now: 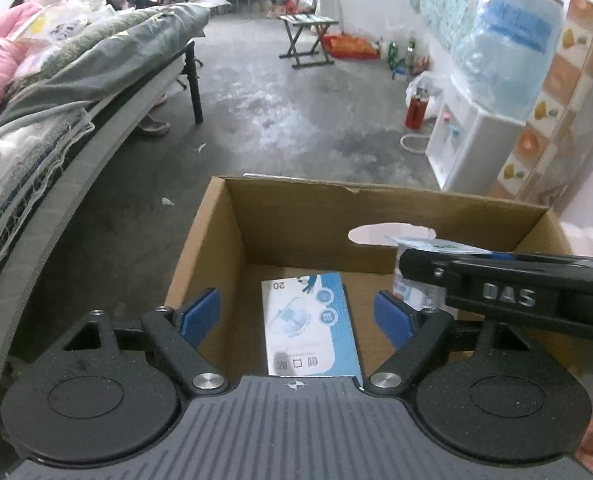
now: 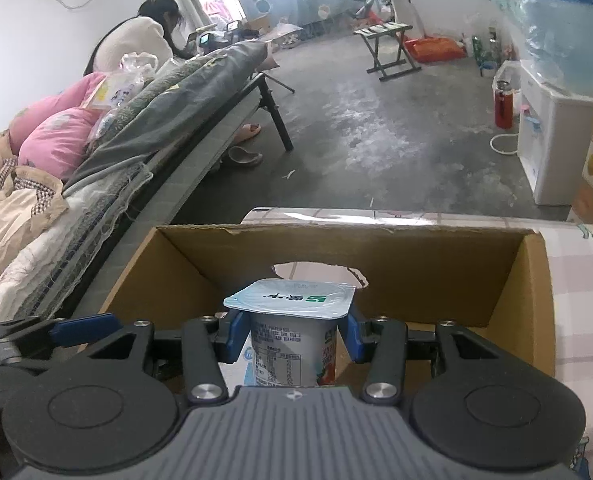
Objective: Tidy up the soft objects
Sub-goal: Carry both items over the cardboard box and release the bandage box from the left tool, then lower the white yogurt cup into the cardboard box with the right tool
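An open cardboard box (image 1: 212,240) stands in front of both grippers. On its floor lies a flat blue-and-white packet (image 1: 310,324). My left gripper (image 1: 296,314) hangs over the box with its blue pads wide apart, above the packet and not touching it. In the right wrist view my right gripper (image 2: 294,338) is shut on a white yogurt cup (image 2: 292,344) with a foil lid, held upright over the box (image 2: 416,284). The right gripper's black arm (image 1: 508,292) and part of the cup (image 1: 412,288) show at the right of the left wrist view.
The box sits on a checked cloth surface (image 2: 584,300). A bed (image 2: 96,152) piled with pink and beige bedding runs along the left, with a person (image 2: 136,44) sitting at its far end. A white water dispenser (image 2: 552,144), a folding stool (image 2: 388,48) and a concrete floor lie beyond.
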Available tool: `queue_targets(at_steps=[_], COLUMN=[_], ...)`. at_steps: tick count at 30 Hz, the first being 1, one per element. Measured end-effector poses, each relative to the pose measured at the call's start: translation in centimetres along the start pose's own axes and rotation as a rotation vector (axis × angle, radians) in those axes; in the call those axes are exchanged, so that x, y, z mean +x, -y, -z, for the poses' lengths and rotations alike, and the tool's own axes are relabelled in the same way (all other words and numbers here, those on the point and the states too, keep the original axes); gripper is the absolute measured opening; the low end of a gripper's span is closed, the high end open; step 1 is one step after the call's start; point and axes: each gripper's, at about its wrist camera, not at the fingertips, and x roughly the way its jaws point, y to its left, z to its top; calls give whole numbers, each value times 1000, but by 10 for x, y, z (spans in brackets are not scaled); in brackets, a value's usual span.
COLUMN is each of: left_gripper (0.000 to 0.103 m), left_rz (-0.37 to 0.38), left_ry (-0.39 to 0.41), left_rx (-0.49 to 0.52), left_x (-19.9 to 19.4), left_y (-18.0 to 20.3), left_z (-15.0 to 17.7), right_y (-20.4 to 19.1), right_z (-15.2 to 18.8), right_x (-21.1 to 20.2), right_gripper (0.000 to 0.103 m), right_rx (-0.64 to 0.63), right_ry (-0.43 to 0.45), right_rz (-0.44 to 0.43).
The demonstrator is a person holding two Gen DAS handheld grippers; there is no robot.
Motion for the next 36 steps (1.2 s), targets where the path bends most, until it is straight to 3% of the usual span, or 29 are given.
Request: queue_targets(at_steps=[6, 15, 23, 27, 29, 36], left_gripper=[85, 85, 85, 85, 85, 85], left_rz=[11, 47, 75, 85, 96, 110], left_ry=[7, 42, 53, 68, 75, 73], left_rx=[1, -14, -121, -137, -147, -167], left_x=[-3, -14, -26, -34, -38, -40], left_y=[-6, -10, -27, -30, -33, -39], left_z=[8, 11, 10, 10, 10, 10], right_y=[-1, 6, 20, 17, 16, 17], right_z=[5, 5, 9, 6, 4, -10], right_x=[6, -13, -12, -3, 2, 35], right_gripper=[49, 53, 53, 55, 61, 62], right_rx=[7, 61, 142, 156, 159, 189], right_ry=[-60, -79, -132, -147, -157, -217], right_rz=[-9, -10, 0, 4, 18, 20])
